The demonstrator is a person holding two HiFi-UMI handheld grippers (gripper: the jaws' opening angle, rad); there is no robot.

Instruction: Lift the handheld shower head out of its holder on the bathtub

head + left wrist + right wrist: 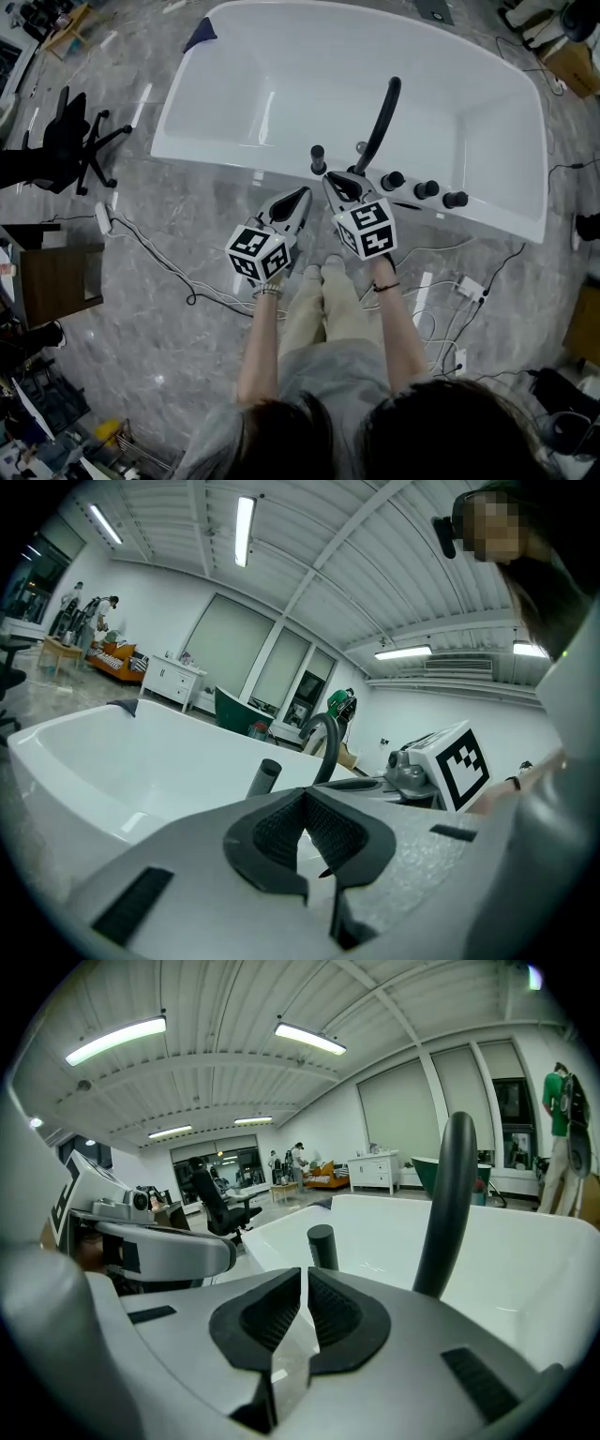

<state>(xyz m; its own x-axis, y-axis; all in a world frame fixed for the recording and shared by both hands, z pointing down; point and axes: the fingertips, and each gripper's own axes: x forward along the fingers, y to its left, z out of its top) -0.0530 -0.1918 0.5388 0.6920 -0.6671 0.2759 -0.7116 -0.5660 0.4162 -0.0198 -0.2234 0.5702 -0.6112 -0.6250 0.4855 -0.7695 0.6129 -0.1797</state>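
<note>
A short black cylinder (318, 159), the handheld shower head, stands upright in its holder on the near rim of the white bathtub (234, 155). It also shows in the left gripper view (263, 778) and the right gripper view (322, 1246). My left gripper (302, 195) hangs just short of the rim, below and left of the cylinder, its jaws shut on nothing (305, 808). My right gripper (336, 178) sits right of the cylinder by the rim, jaws shut and empty (306, 1288).
A tall curved black spout (380, 122) rises from the rim right of the cylinder, close to my right gripper. Three black knobs (427, 188) line the rim further right. Cables (169, 267) and a power strip lie on the marble floor; an office chair (70, 141) stands at left.
</note>
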